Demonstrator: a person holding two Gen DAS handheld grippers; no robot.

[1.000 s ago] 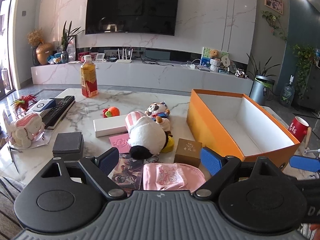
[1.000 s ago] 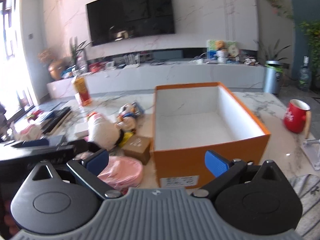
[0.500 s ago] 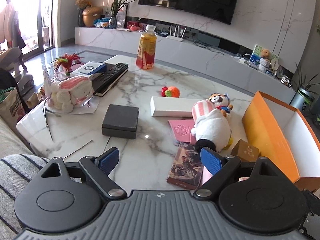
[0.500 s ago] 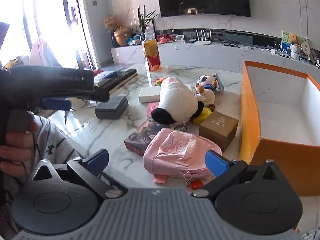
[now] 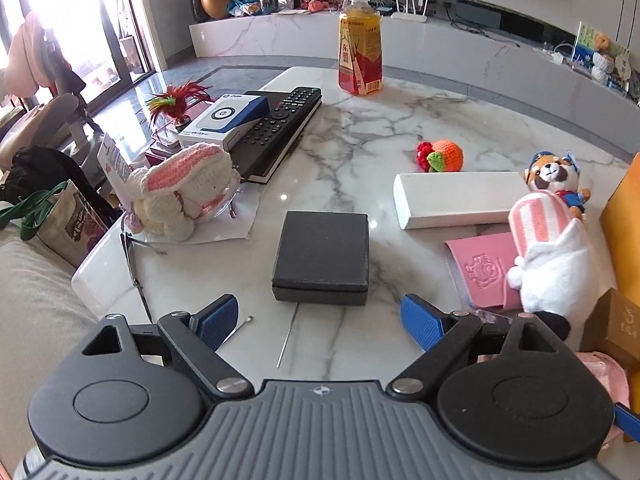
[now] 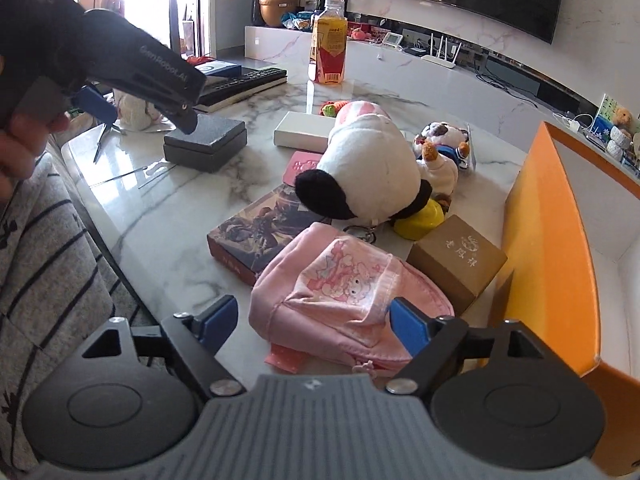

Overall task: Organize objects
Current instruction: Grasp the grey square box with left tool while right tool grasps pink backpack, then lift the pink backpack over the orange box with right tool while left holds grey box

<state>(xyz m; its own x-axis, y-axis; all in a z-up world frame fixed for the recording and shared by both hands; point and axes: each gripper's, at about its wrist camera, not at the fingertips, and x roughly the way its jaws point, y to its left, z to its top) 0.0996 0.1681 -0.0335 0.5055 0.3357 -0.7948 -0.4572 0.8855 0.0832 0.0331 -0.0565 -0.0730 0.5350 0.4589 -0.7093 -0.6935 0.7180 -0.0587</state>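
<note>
In the left wrist view a black box (image 5: pixel 320 256) lies on the marble table (image 5: pixel 360 128), just ahead of my open left gripper (image 5: pixel 319 318), whose jaws stand wider than the box and hold nothing. The right wrist view shows that left gripper (image 6: pixel 176 108) hovering over the black box (image 6: pixel 208 142). My right gripper (image 6: pixel 312 320) is closing around a small pink backpack (image 6: pixel 340 288). The backpack sits between the blue pads; the left pad stands clear of it. An open orange box (image 6: pixel 548 240) stands to the right.
A white-and-pink plush (image 6: pixel 368 160), a small toy animal (image 6: pixel 440 148), a brown carton (image 6: pixel 456 264) and a book (image 6: pixel 260 232) crowd the space beside the backpack. A white flat box (image 5: pixel 456 200), bottle (image 5: pixel 360 44), remote (image 5: pixel 280 120) and crochet bunny (image 5: pixel 180 192) lie farther off.
Both grippers have tipped downward and swung left over the table. The left now faces the black box; the right has come down at the pink backpack and its jaws have narrowed a little.
</note>
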